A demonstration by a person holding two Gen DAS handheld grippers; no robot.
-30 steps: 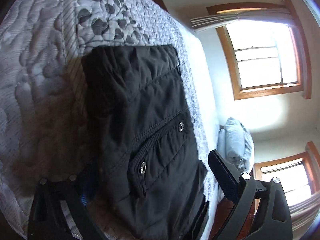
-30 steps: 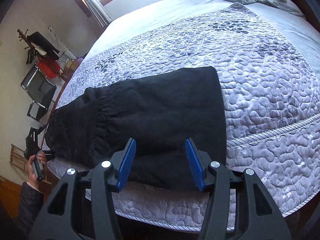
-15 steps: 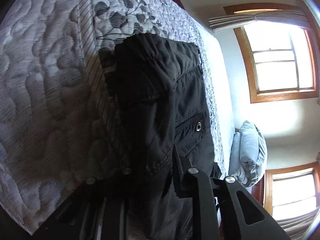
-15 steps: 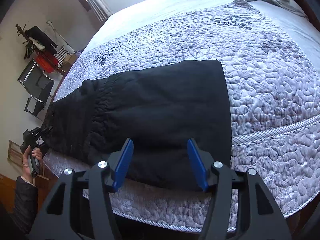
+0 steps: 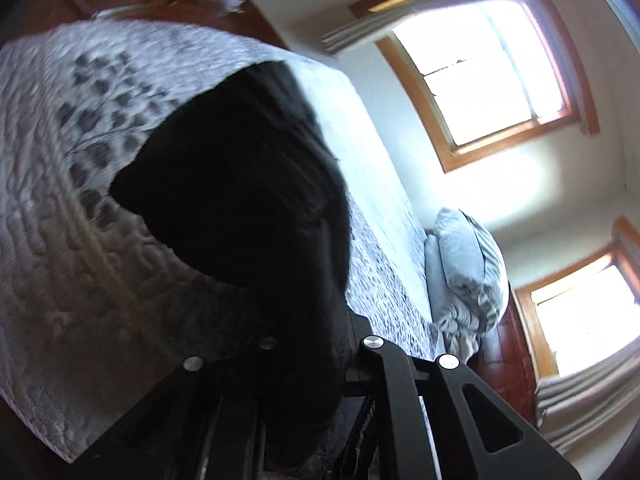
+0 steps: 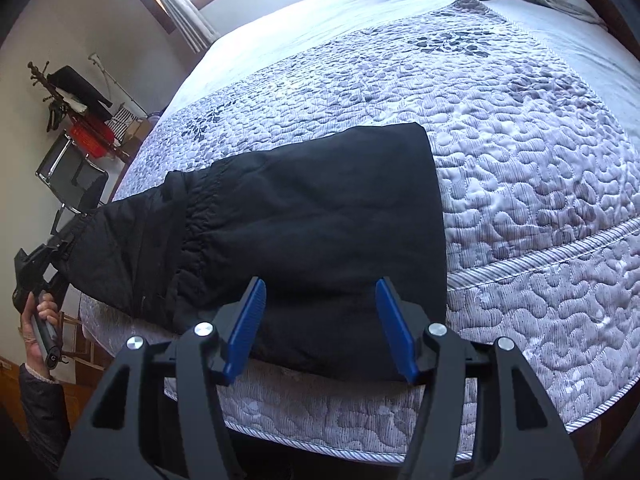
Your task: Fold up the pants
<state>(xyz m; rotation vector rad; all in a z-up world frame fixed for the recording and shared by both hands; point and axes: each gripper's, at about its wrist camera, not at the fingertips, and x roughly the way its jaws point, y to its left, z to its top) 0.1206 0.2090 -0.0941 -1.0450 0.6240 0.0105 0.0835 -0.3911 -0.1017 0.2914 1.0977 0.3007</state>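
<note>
Left gripper [image 5: 316, 344] clamped on pants [image 6: 304, 216]

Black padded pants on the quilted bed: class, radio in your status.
Left gripper shut on black padded pants, waist end raised. Right gripper open above folded end. Quilted bedspread shows nothing in the way.

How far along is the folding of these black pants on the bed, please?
Partly done: the pants lie in a flat black strip on the quilt. In hand: the left claw is shut on the pants' end and lifts it. Left: laying it over toward the open right claw.
</note>
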